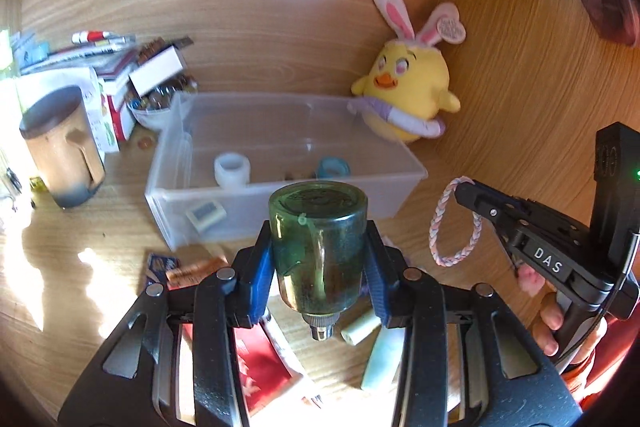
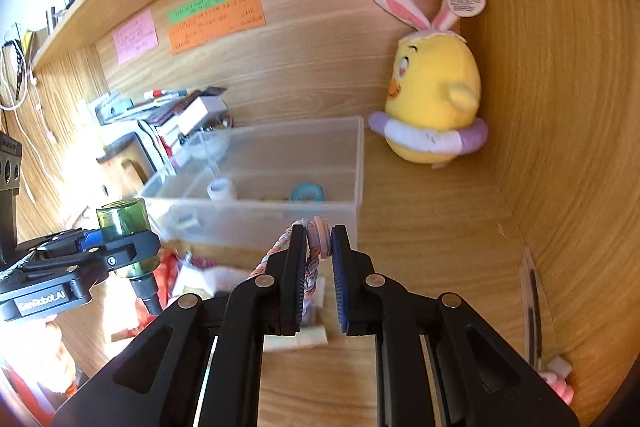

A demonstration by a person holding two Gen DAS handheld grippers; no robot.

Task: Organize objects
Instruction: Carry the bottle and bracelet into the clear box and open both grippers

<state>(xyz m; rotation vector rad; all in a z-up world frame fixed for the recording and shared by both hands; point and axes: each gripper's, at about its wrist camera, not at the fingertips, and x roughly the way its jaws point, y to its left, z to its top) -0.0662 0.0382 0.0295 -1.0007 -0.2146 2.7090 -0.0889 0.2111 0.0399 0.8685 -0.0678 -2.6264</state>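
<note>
Transfer pending: carry green bottle (image 1: 318, 243) clamped in left gripper (image 1: 318, 259) and braided band (image 1: 454, 223) pinched in right gripper (image 2: 319, 247) over clear bin (image 1: 400, 163) (2 loads), then release low.

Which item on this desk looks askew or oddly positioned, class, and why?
The green glass bottle stands out: the left tool holds it upside down above the desk, its cap end pointing at the clutter below. The clear bin and the plush chick sit normally.
</note>
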